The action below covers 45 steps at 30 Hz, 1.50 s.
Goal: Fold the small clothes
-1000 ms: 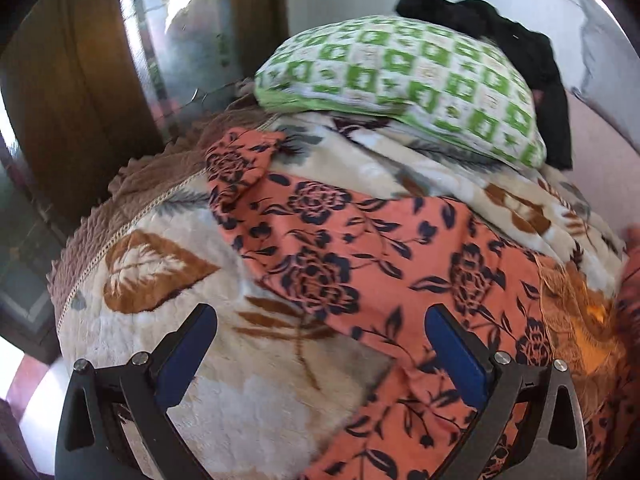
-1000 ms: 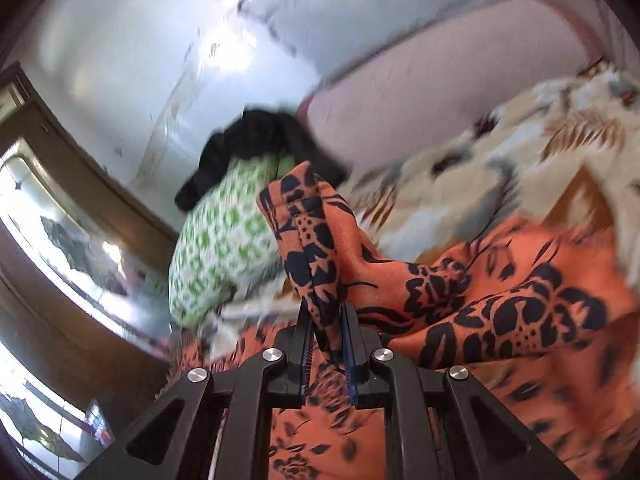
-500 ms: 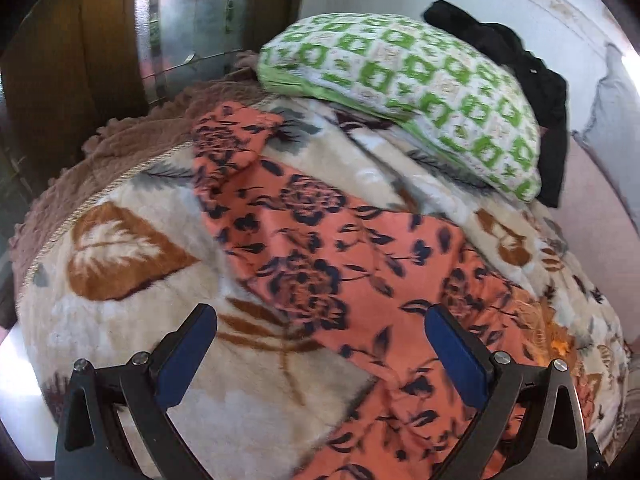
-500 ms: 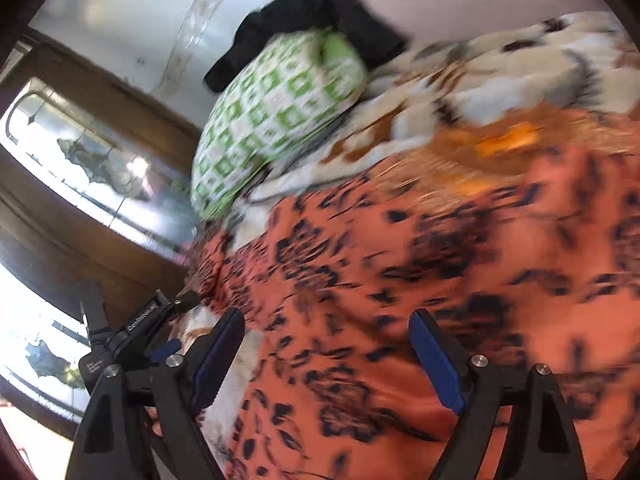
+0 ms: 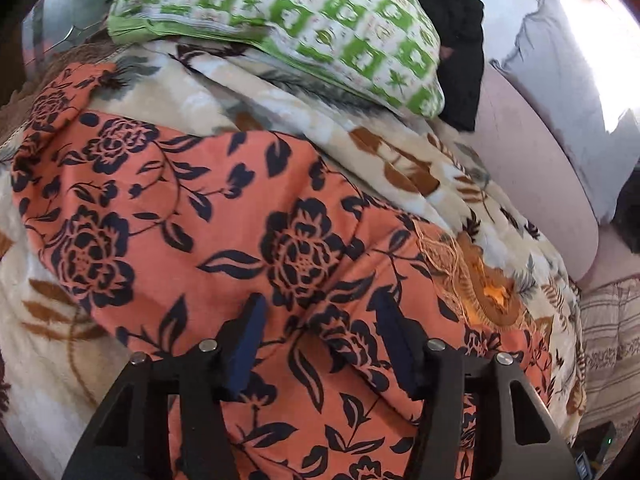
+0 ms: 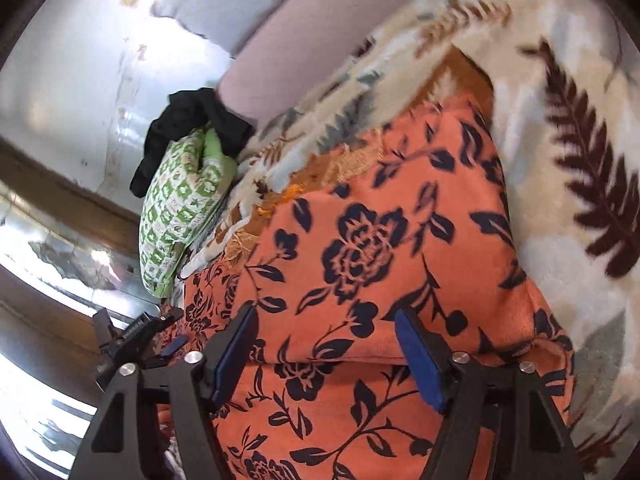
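I am working in a bedroom of a home. A bed carries a plush cream blanket (image 5: 280,104) printed with brown leaves and ferns, and a green-and-white checked pillow (image 5: 288,16) lies at its far end with a black garment (image 5: 460,40) bunched beside it. A pale grey cushion (image 5: 560,76) leans against the whitish wall, and dark wooden furniture with glass panels (image 6: 60,240) stands alongside the bed.

Folded orange floral garment (image 5: 240,216); on blanket (image 5: 400,152)
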### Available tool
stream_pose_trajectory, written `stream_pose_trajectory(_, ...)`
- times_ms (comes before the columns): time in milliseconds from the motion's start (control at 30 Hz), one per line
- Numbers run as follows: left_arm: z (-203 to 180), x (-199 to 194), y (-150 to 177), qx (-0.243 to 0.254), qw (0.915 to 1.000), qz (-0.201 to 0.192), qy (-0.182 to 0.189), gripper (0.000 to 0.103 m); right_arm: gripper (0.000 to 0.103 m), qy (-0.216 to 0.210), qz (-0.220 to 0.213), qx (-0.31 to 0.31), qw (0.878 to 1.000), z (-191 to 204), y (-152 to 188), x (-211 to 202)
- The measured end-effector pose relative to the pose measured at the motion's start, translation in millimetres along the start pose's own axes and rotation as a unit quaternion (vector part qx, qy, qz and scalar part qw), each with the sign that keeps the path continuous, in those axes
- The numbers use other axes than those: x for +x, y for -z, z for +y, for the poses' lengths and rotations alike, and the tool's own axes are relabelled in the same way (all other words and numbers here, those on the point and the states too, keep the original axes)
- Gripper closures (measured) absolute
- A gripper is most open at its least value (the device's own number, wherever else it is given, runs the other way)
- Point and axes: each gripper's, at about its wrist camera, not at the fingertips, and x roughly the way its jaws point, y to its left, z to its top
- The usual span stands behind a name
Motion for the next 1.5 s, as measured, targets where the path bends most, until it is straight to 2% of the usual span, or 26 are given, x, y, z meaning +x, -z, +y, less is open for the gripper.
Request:
stream_pose_trajectory(33, -1.1, 0.9, 3.1, 0.004, 1.0, 0.0, -0.001, 0.045, 0.041, -0.011, 0.013, 0.021, 1.0, -6.5, -1.4, 5.1)
stream_pose_trajectory(133, -5.0, 8.8, 5.4, 0.007, 1.0, 0.004, 0.001, 0.045, 0.043, -0.028, 0.021, 0.059, 0.998, -20.7, -3.5, 8.7)
stream_pose_trajectory(200, -7.5, 14.9, 6.7, 0.008, 0.9999, 0.007, 0.003, 0.045, 0.043, -0.032, 0.022, 0.063, 0.997, -22.3, -3.8, 8.1)
stream_pose_trajectory(300, -10.3, 13.4, 6.3, 0.012, 0.9997, -0.01, 0.017, 0.047, 0.043, -0.024, 0.02, 0.053, 0.998, -20.4, -1.8, 7.7)
stream_pose_trajectory(467, -6.0, 8.2, 3.9, -0.016, 0.997, -0.042, 0.063, 0.075, 0.043, -0.011, 0.012, 0.044, 0.999, -14.4, 1.2, 9.7)
stream_pose_trajectory(533, -6.4, 7.3, 4.0, -0.016, 0.9958, -0.053, 0.074, 0.091, 0.043, -0.011, 0.011, 0.044, 0.999, -14.2, 1.4, 9.8)
stream_pose_trajectory(567, -7.2, 6.2, 4.4, -0.016, 0.9951, -0.059, 0.077, 0.092, 0.043, -0.011, 0.01, 0.044, 0.999, -13.9, 1.4, 10.0)
stream_pose_trajectory(800, -9.6, -18.0, 7.5, -0.015, 0.9907, -0.091, 0.1, 0.094, 0.043, -0.009, 0.009, 0.044, 0.999, -13.8, 1.9, 10.2)
stream_pose_trajectory(1033, 2.9, -48.9, 24.3, -0.006, 0.9928, -0.108, 0.051, 0.094, 0.043, -0.003, 0.005, 0.036, 0.999, -11.2, 3.1, 11.3)
stream_pose_trajectory(1133, 16.7, -48.7, 33.8, -0.001, 0.9954, -0.092, 0.025, 0.094, 0.043, -0.002, 0.001, 0.033, 0.999, -11.1, 4.0, 11.2)
stream_pose_trajectory(1233, 29.8, -39.0, 40.6, -0.019, 0.9979, -0.059, 0.017, 0.094, 0.043, 0.001, -0.003, 0.029, 1.0, -10.2, 5.0, 11.3)
stream_pose_trajectory(1333, 40.1, -40.8, 40.1, -0.034, 0.998, -0.049, 0.023, 0.094, 0.043, 0.004, -0.003, 0.024, 1.0, -9.2, 4.9, 11.5)
stream_pose_trajectory(1500, 72.9, -78.8, 28.1, -0.067, 0.9919, -0.107, -0.006, 0.093, 0.043, 0.002, -0.002, 0.027, 1.0, -9.3, 4.4, 11.3)
